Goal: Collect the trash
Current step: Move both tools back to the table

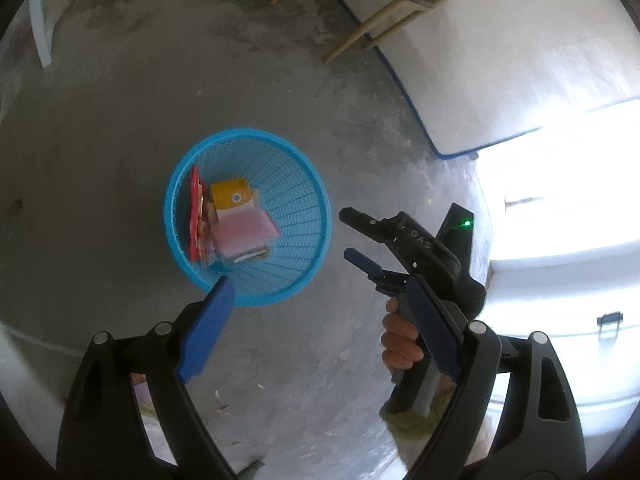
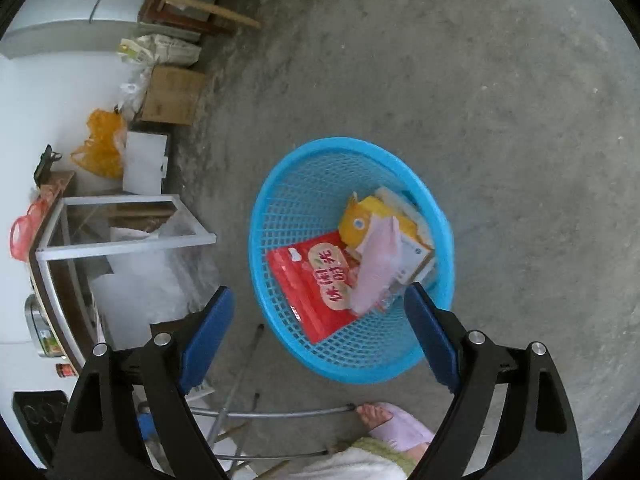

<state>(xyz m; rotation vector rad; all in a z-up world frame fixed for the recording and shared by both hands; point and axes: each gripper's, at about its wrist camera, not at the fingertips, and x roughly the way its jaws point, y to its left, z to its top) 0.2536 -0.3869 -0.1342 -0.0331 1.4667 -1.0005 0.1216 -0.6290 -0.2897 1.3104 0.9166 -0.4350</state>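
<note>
1. While both grippers point steeply down at the concrete floor [image 2: 500, 100], the left gripper [image 1: 320, 312] has its blue-padded fingers [image 1: 208, 328] spread wide with nothing between them.
2. Seen from its own camera, the right gripper [image 2: 320, 312] is likewise wide open and empty; its blue pads [image 2: 430, 332] frame the near side of the basket without touching it.
3. From the left wrist view, the right gripper [image 1: 360, 240] appears to the right of the basket, its two fingers apart and bare, with a hand [image 1: 400, 344] wrapped round its grip.
4. Between and just beyond the fingers stands a blue mesh basket [image 2: 288, 200] on the floor, upright and round-rimmed.
5. Inside it lies the collected trash: a red snack packet [image 2: 312, 292] with white and red lettering, lying against the mesh on the left.
6. Next to it, a yellow carton [image 2: 360, 220] leans against the basket wall, and a pale pink wrapper [image 2: 378, 264] lies across both carton and packet.
7. Below the basket, in the right wrist view, a foot in a lilac slipper [image 2: 396, 424] stands on the floor.
8. Farther out to the left are a white frame [image 2: 120, 240], an orange plastic bag [image 2: 100, 148] and a cardboard box [image 2: 172, 94] by the wall.
9. Wooden chair legs [image 1: 360, 36] show at the top of the left wrist view.
</note>
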